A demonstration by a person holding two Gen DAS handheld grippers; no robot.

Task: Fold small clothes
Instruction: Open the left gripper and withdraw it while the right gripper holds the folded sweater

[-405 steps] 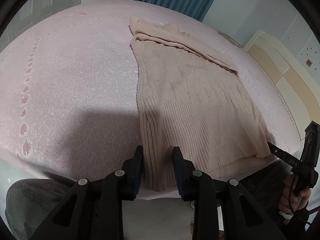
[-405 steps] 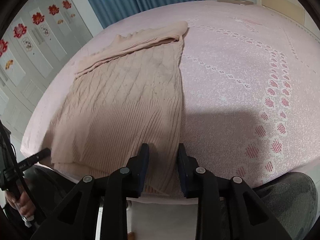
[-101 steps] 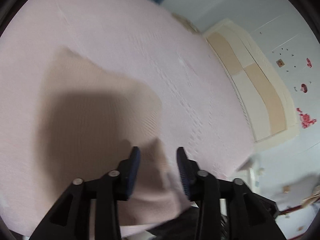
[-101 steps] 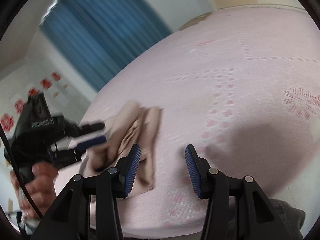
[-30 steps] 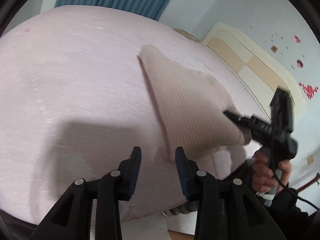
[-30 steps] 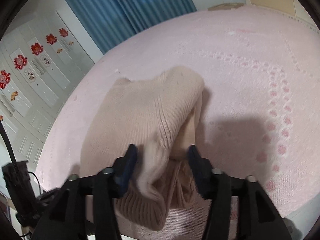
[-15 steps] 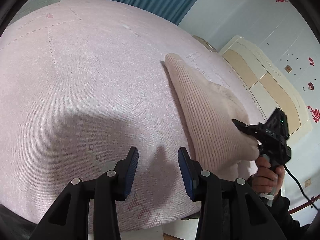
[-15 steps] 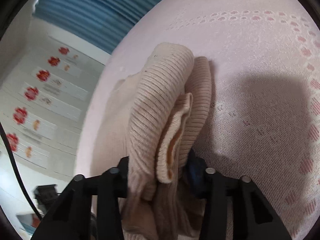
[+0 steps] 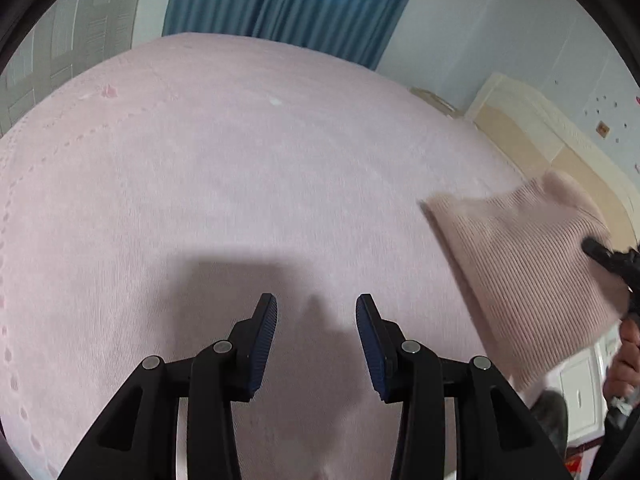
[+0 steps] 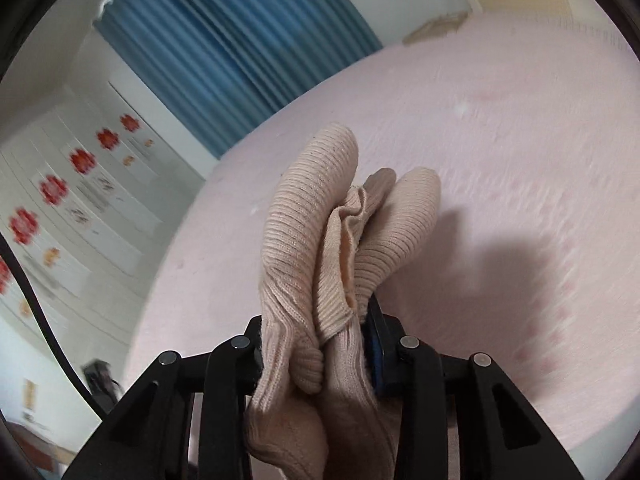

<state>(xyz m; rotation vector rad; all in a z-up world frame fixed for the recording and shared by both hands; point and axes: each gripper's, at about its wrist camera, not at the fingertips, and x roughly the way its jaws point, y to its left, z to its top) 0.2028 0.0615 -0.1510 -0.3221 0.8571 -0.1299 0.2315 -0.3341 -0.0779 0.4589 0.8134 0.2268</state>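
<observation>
The folded beige ribbed sweater (image 10: pixel 320 264) is bunched between the jaws of my right gripper (image 10: pixel 316 344), which is shut on it and holds it up off the pink bed (image 10: pixel 520 160). In the left wrist view the sweater (image 9: pixel 528 264) hangs at the far right with the right gripper (image 9: pixel 612 260) at its edge. My left gripper (image 9: pixel 316 320) is open and empty above the bare bedspread (image 9: pixel 240 160), well to the left of the sweater.
Blue curtains (image 9: pixel 288 4) hang behind the bed. A cream headboard (image 9: pixel 532 132) runs along the right. White cabinet doors with red flower stickers (image 10: pixel 52 192) stand at the left. The bed's near edge is just below both grippers.
My right gripper has lifted the folded sweater off the bed and carried it to the right. My left gripper has swung left, away from the sweater, and stays open.
</observation>
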